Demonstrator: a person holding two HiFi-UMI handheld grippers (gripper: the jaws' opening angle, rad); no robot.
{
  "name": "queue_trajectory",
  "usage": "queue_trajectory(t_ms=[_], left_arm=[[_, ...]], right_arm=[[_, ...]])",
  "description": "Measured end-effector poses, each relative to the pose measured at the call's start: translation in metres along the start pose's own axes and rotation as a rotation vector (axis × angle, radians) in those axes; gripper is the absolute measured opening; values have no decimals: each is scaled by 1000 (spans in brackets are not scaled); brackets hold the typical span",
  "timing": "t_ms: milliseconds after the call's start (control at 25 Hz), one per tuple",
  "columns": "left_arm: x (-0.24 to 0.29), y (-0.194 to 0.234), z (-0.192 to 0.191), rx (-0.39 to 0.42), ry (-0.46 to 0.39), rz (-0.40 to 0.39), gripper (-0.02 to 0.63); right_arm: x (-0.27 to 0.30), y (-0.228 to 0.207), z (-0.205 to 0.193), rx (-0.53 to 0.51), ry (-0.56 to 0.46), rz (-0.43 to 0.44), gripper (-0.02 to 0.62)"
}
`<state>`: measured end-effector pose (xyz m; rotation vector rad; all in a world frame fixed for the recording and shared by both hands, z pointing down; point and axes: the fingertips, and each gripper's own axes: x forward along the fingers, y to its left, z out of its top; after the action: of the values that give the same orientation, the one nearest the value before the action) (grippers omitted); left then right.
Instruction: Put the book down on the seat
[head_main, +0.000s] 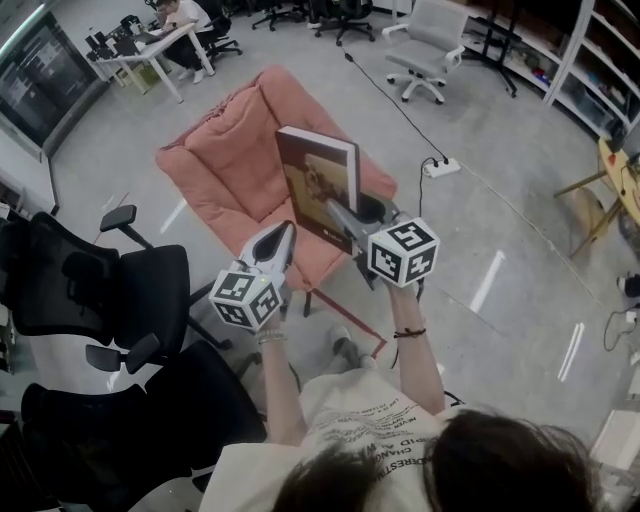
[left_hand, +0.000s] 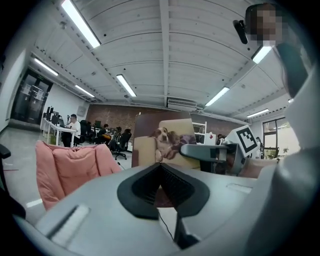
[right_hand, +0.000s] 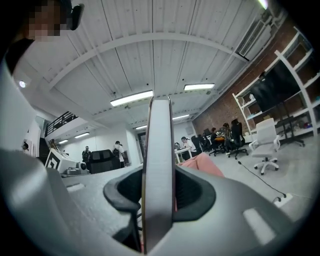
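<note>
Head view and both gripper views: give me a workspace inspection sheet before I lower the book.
Surface: pink cushioned seat, nothing seen on it.
Job's things: book, upright above the seat, dog-picture cover toward the left hand-held gripper.
Clutter: nothing seen.
Grippers: right hand-held gripper shut on the book; left hand-held gripper shut, empty, close beside the book, contact unclear.
Cables: black cable across the floor to a white power strip.
Surroundings: black office chairs at left, white office chair and person at a desk beyond.
</note>
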<state>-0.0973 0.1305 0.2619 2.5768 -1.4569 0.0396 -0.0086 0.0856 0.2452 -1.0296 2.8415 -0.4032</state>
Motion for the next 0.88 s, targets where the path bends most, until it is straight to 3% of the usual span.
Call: queue_trajectory(t_ms=[520, 880], left_arm=[[61, 84, -14, -59, 54, -40, -2], [86, 115, -21, -90, 70, -49, -2]], right_arm=[[86, -48, -20, 66, 38, -35, 147], [116, -75, -25, 124, 44, -48, 147]])
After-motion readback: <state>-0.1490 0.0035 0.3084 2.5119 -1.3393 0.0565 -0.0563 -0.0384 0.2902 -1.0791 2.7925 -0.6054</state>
